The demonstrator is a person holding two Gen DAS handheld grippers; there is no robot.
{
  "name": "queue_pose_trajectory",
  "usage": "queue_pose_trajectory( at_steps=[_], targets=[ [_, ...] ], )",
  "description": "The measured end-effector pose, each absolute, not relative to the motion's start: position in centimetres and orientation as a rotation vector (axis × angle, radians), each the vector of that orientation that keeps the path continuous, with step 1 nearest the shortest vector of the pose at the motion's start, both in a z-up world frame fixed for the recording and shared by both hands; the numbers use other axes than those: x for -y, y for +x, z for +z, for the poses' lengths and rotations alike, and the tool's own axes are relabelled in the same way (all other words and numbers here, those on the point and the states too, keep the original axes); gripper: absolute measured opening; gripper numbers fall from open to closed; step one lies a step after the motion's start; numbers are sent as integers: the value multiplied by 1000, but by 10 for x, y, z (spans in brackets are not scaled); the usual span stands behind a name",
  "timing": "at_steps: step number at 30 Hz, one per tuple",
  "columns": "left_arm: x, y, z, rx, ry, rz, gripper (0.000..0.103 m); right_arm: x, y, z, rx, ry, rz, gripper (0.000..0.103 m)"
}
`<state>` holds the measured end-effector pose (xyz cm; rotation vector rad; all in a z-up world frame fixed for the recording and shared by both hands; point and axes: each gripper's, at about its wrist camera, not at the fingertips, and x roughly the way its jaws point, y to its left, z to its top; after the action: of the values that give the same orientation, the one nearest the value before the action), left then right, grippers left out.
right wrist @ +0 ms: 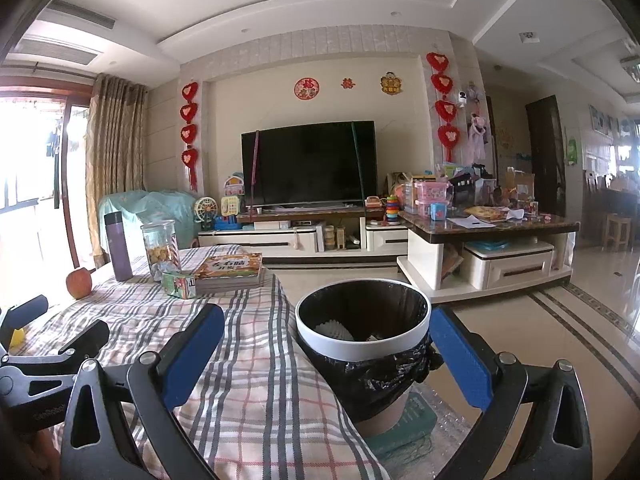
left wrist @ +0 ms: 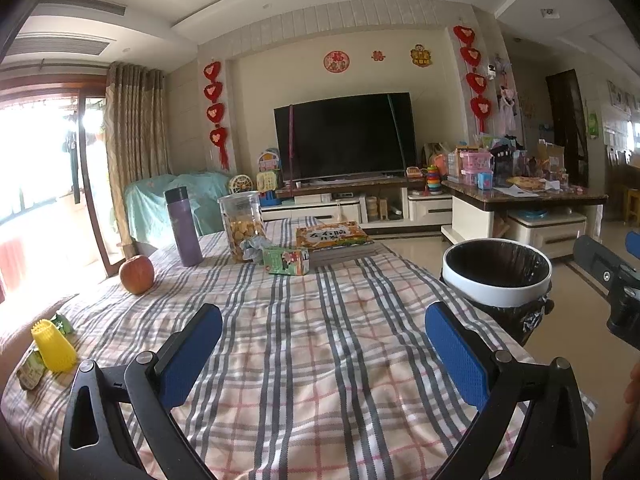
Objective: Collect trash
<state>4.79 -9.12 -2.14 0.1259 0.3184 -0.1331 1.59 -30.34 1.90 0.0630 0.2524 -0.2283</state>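
A white-rimmed trash bin with a black liner stands at the table's right edge; in the right wrist view the bin holds some white paper. A green juice carton lies by a crumpled wrapper mid-table; the carton also shows in the right wrist view. Green wrappers lie at the near left beside a yellow cone. My left gripper is open and empty above the checked cloth. My right gripper is open and empty, just in front of the bin.
On the table stand a purple flask, a clear jar of biscuits, an apple and a stack of books. A TV cabinet and a cluttered side table stand beyond, across tiled floor.
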Motion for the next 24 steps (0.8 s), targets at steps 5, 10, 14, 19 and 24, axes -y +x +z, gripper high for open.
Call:
queue_pose_trajectory(
  at_steps=[5,10,14,19,24],
  targets=[
    [90,49,-19,-323,109,-135,103,304,16,19,-254,64,-228,103],
    [89,48,-18,-322,103,-137,103,305,16,19,-253,65,-227,103],
    [89,48,-19,-321,103,-138,103,305,16,19,-254,66,-227,103],
    [89,48,-19,-322,102,-139,103,302,15,19,-258,66,-225,103],
    [89,48,-18,-324,102,-139,103,298,13,19,-260,65,-225,103]
  ],
)
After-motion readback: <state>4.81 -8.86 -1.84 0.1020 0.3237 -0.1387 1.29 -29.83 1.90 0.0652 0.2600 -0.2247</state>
